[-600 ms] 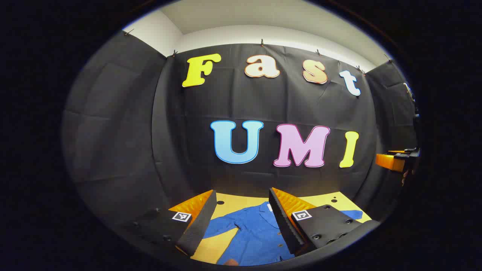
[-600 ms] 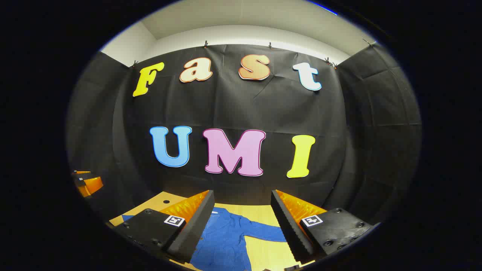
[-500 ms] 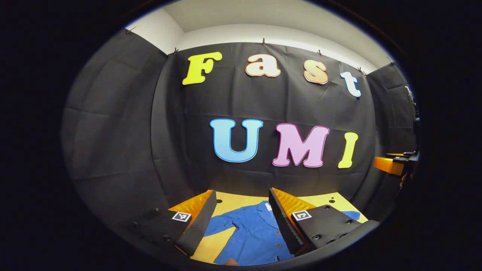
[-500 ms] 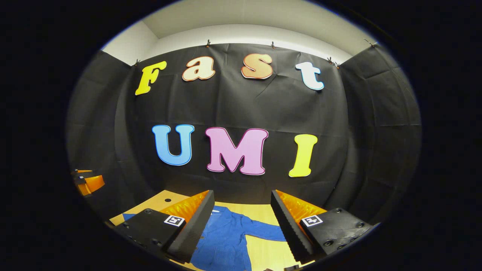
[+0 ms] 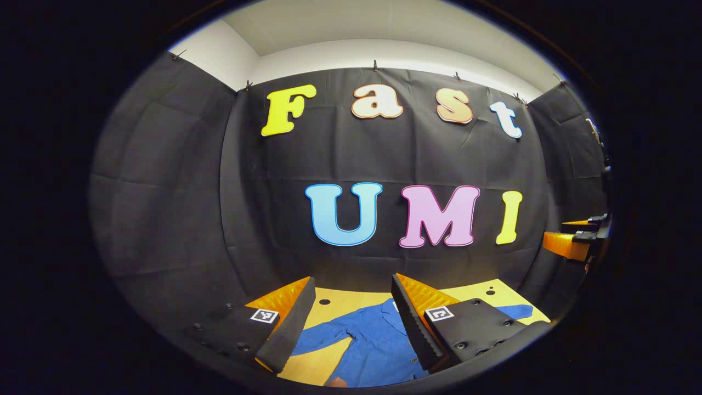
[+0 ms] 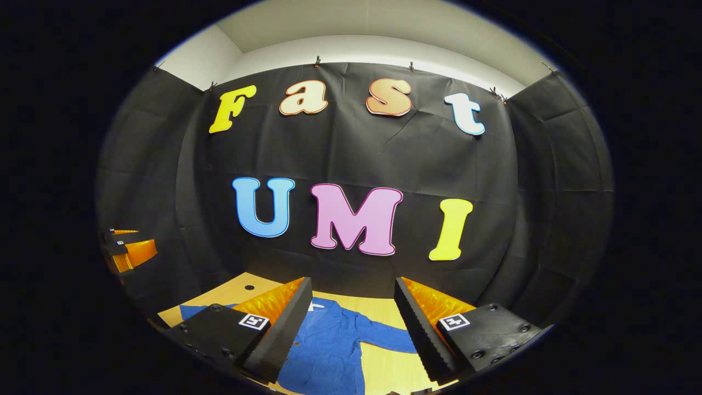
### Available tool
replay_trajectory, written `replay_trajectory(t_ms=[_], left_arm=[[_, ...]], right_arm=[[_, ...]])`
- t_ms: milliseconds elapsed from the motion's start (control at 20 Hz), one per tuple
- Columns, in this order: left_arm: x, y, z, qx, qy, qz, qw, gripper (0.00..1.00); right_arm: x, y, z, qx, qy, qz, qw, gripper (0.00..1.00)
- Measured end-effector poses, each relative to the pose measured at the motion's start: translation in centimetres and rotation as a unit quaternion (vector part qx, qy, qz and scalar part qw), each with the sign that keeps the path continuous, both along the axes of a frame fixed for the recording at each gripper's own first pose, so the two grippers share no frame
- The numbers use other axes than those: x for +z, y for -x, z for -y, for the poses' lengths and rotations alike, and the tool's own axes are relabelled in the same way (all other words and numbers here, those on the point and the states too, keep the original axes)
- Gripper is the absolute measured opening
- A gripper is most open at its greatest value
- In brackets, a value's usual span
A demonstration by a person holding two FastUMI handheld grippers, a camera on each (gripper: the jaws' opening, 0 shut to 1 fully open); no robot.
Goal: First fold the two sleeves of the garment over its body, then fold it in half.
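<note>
I hold my left gripper (image 5: 351,318) and right gripper (image 6: 351,321) with fingers wide apart above the blue shirt (image 6: 329,351) at the bottom of both frames, flat on the wooden table (image 6: 384,312).

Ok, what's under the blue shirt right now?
The shirt lies spread on the yellow-wood table, sleeves out to the sides. Whatever lies beneath its body is covered; the near hem is cut off by the open tongs.
</note>
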State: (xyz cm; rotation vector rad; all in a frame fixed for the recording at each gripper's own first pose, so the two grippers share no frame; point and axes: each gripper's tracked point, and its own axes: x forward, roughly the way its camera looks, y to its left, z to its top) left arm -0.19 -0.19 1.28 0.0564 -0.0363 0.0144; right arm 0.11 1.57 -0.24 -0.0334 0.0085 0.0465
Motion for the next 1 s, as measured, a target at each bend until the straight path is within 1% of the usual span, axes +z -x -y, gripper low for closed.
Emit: replay_trajectory(t_ms=[100,300,550,650,850,1000], left_arm=[[-0.5,-0.5,0.6,-0.006,0.003,-0.008,1.000,0.80],[-1.0,-0.9,0.1,-0.008,0.012,-0.015,1.000,0.80],[-1.1,-1.7,-0.4,-0.009,0.011,-0.014,1.000,0.80],[-1.5,-2.1,-0.4,-0.015,0.017,-0.019,1.000,0.80],[-2.2,-3.3,-0.5,-0.017,0.023,-0.027,0.999,0.80],[-2.7,-4.6,0.2,-0.019,0.023,-0.036,0.999,0.80]], right_arm=[[-0.2,-0.2,0.5,-0.003,-0.002,-0.003,1.000,0.96],[0.0,-1.2,1.6,-0.009,-0.002,-0.014,1.000,0.96],[-0.2,-3.6,3.1,-0.013,-0.004,-0.042,0.999,0.96],[-1.0,-5.1,4.7,-0.020,0.002,-0.069,0.997,0.96],[-3.2,-8.3,7.2,-0.025,-0.022,-0.144,0.989,0.96],[-6.2,-11.0,10.2,-0.040,-0.048,-0.203,0.977,0.96]])
